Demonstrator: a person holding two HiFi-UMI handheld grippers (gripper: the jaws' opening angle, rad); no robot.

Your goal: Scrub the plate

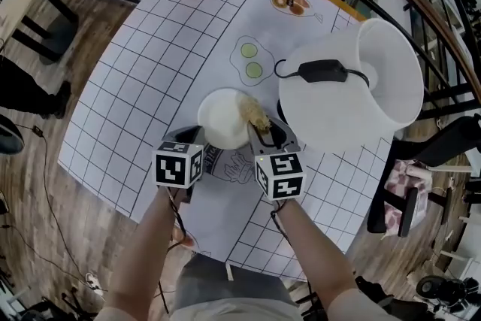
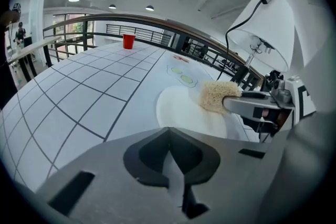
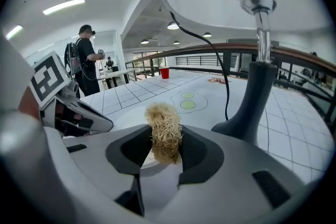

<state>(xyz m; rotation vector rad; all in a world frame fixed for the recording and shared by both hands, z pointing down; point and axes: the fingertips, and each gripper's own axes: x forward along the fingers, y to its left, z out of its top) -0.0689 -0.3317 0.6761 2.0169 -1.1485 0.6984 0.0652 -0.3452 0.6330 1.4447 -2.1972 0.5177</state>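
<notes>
While the right claw (image 3: pixel 163 148) grips the scrubber (image 3: pixel 164 126) and holds it on the right part of the plate (image 1: pixel 219 119), the left claw (image 2: pixel 169 132) sits closed at the plate's near-left rim. Whether it nips that rim or only butts against it, I cannot tell. The plate lies flat on the tabletop (image 1: pixel 161 60), near its middle, with the lamp (image 1: pixel 361 94) just to its right.

To scrub well, I judge, the scrubber should move in small overlapping circles from the right side across to the left and out to the far rim. Pressure should be steady and downward, with the tuft kept flat on the surface. The left claw should brace the rim so the light plate does not skid or spin. Strokes to the right should be short, because the lamp's base and cord are close.
</notes>
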